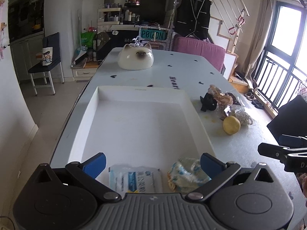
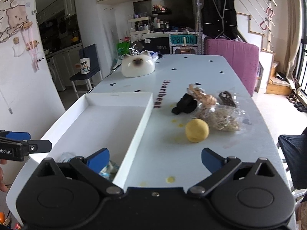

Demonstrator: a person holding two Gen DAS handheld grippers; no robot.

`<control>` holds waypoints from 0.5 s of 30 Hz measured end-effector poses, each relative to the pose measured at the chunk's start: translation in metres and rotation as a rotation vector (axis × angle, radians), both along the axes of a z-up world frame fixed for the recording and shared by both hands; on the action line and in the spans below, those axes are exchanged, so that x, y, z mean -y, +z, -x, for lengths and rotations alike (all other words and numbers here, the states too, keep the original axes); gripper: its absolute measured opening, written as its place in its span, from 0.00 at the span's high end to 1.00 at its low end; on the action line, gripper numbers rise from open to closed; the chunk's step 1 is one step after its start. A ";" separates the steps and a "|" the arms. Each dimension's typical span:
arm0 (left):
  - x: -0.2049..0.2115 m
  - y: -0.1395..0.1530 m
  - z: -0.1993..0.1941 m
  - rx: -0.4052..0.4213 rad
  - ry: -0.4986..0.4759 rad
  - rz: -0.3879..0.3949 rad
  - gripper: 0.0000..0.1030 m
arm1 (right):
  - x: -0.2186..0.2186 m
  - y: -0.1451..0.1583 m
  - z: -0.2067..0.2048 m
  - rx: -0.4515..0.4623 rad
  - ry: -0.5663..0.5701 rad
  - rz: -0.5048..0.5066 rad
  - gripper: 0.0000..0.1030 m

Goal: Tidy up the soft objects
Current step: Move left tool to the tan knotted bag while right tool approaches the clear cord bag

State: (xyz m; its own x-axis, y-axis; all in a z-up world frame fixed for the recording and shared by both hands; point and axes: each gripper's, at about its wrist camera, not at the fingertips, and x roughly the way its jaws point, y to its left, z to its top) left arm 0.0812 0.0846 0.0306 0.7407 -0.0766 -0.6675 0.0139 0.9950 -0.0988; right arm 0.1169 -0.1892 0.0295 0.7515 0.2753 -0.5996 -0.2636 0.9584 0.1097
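left wrist: left gripper [image 1: 152, 162] is held with jaws spread and empty over the white tray [image 1: 99, 103]; two soft packets [image 1: 134, 180] are seen lying in its near end | right wrist: right gripper [image 2: 155, 157] is held wide apart, nothing between; the step is judged a reach for the next item; yellow ball [image 2: 197, 130], round and squashy-looking, sits on the table [image 2: 191, 71] beside the tray; a forward reach and centred closing are called for.
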 end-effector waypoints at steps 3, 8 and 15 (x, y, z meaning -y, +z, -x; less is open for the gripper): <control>0.009 0.003 -0.007 0.016 -0.012 0.002 0.00 | 0.009 0.003 -0.003 0.012 -0.010 0.007 0.00; 0.026 0.010 -0.021 0.043 -0.031 0.017 0.00 | 0.027 0.009 -0.009 0.047 -0.032 0.036 0.00; 0.053 0.018 -0.042 0.077 -0.085 0.014 0.00 | 0.045 0.013 -0.018 0.084 -0.015 0.115 0.00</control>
